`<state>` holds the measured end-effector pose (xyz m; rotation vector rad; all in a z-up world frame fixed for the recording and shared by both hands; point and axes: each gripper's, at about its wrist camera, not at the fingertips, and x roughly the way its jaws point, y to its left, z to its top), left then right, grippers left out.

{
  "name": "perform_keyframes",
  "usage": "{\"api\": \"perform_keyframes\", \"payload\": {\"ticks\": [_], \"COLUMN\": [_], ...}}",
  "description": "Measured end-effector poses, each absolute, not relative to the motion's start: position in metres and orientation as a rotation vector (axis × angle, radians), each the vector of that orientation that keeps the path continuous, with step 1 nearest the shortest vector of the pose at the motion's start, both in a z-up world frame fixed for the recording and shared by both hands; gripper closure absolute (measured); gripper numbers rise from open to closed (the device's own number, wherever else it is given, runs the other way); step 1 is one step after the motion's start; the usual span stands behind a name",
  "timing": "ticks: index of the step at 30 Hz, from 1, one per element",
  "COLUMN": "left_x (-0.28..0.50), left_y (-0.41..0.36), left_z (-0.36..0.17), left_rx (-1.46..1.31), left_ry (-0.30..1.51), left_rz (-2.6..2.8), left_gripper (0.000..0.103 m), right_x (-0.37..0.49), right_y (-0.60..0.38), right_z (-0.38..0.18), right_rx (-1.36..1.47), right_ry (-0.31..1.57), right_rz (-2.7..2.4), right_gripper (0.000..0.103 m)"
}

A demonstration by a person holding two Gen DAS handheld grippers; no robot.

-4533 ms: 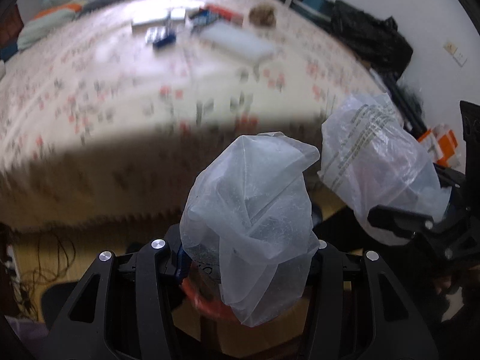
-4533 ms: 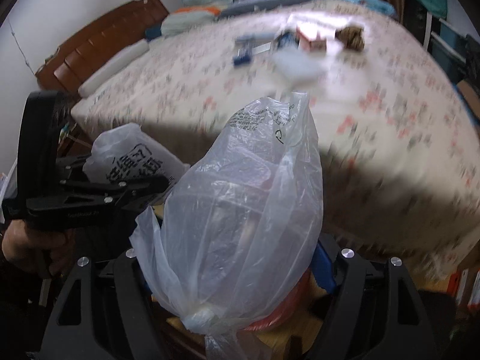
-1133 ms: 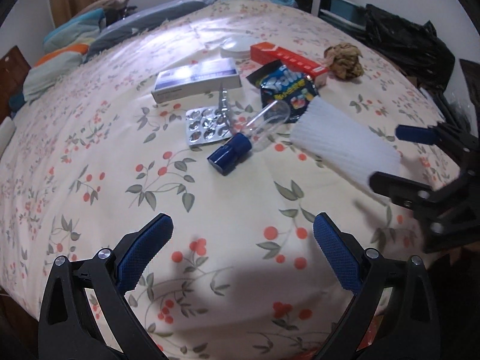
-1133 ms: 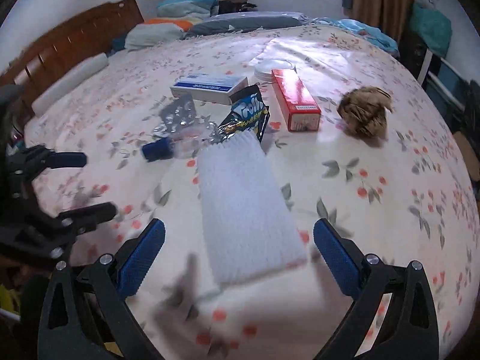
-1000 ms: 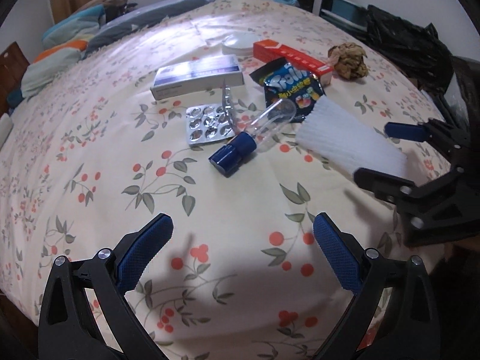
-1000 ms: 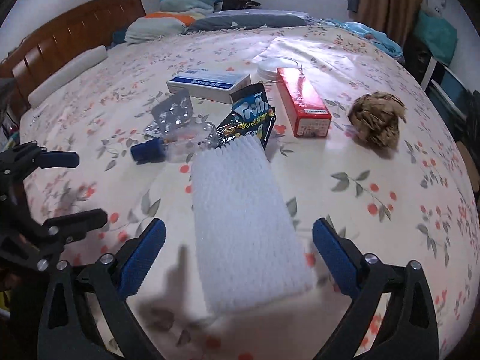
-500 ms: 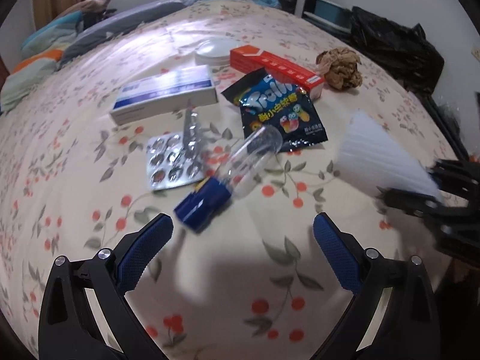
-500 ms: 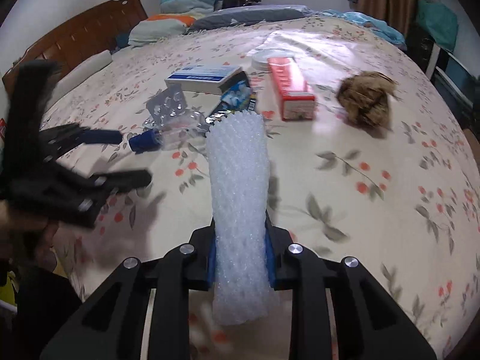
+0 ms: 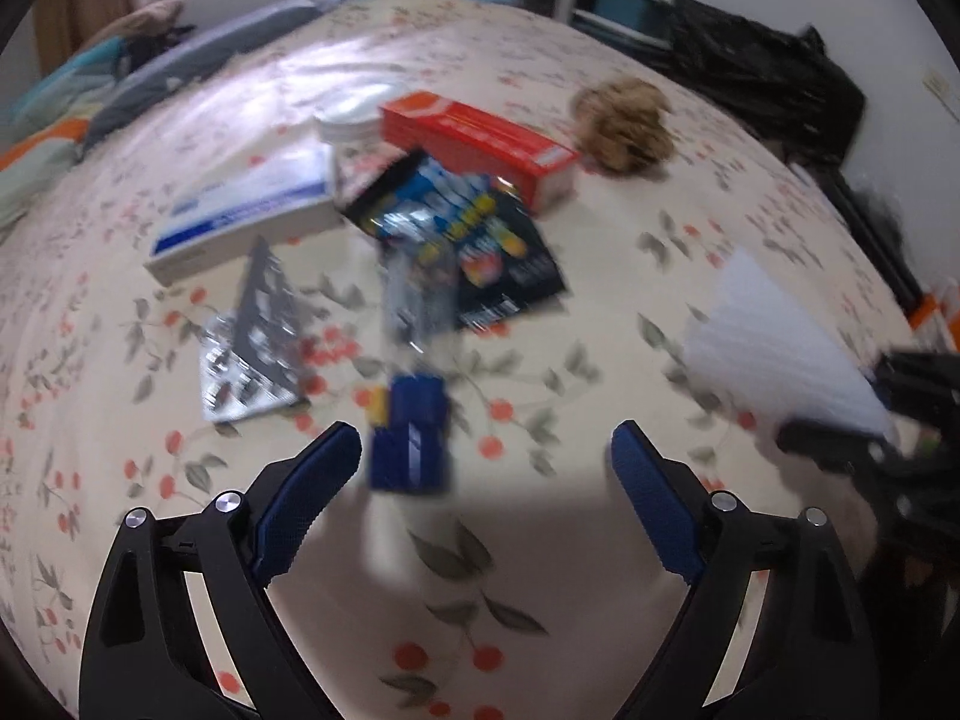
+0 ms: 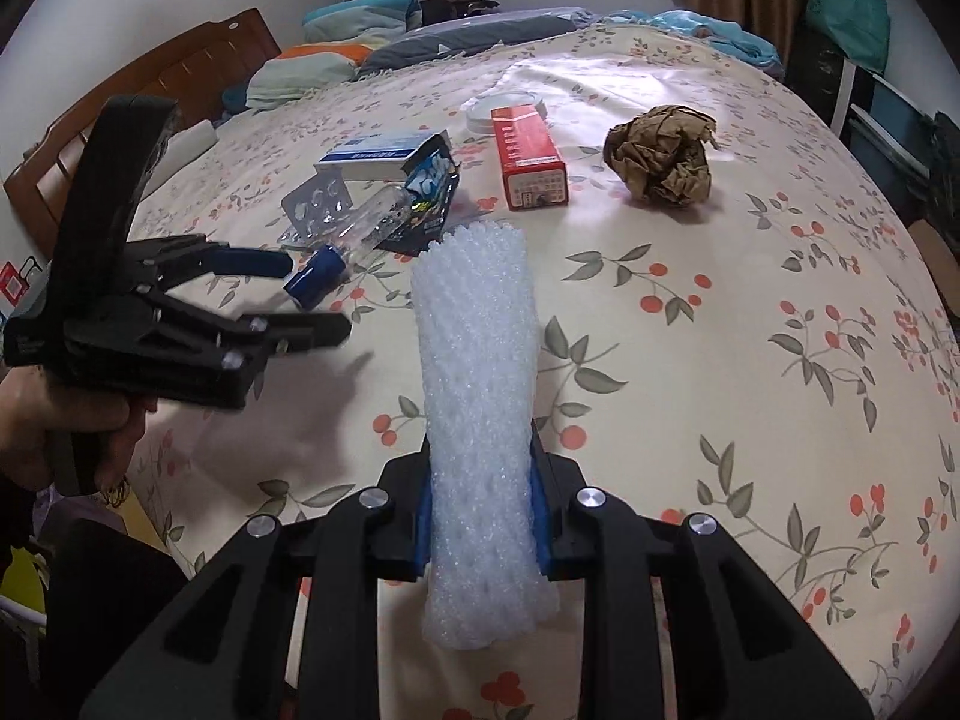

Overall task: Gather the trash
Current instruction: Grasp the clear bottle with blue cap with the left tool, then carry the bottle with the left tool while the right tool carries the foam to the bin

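Observation:
My right gripper (image 10: 482,522) is shut on a white foam net sleeve (image 10: 477,390) and holds it above the flowered bedspread (image 10: 750,312); the sleeve also shows in the left wrist view (image 9: 774,342). My left gripper (image 9: 486,468) is open and empty, just short of a clear bottle with a blue cap (image 9: 411,414). From the right wrist view the left gripper (image 10: 294,294) is beside that bottle (image 10: 348,240). Around it lie a blister pack (image 9: 252,336), a dark snack bag (image 9: 474,240), a red box (image 9: 480,144), a white-and-blue box (image 9: 240,210) and a crumpled brown paper ball (image 10: 660,153).
A round white lid (image 10: 504,105) lies behind the red box. Pillows and folded bedding (image 10: 336,60) line the far end by the wooden headboard (image 10: 150,96). A black bag (image 9: 768,72) sits beyond the bed's right side.
My left gripper has moved forward and down to the blue-capped bottle. My right gripper, shut on the foam sleeve half a second ago, still holds it. Earlier both grippers held plastic bags.

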<state>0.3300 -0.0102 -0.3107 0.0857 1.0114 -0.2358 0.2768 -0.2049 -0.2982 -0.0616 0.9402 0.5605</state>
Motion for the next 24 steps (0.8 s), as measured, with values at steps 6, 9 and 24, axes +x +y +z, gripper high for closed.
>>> {"api": "perform_keyframes", "payload": {"ticks": [6, 9, 24], "left_x": [0.355, 0.362, 0.361], "left_y": [-0.003, -0.003, -0.007], "left_z": [-0.318, -0.321, -0.32], "left_rx": [0.057, 0.049, 0.034], "left_ry": [1.022, 1.031, 1.026], "left_rz": [-0.188, -0.191, -0.197], "left_gripper": [0.021, 0.039, 0.071], "right_x": [0.278, 0.279, 0.292], "right_y": [-0.206, -0.207, -0.199], "right_z": [-0.298, -0.299, -0.302], "right_rx": [-0.051, -0.045, -0.037], "right_ry": [0.939, 0.94, 0.953], "right_rz": [0.56, 0.564, 0.573], "right_gripper": [0.079, 0.079, 0.079]}}
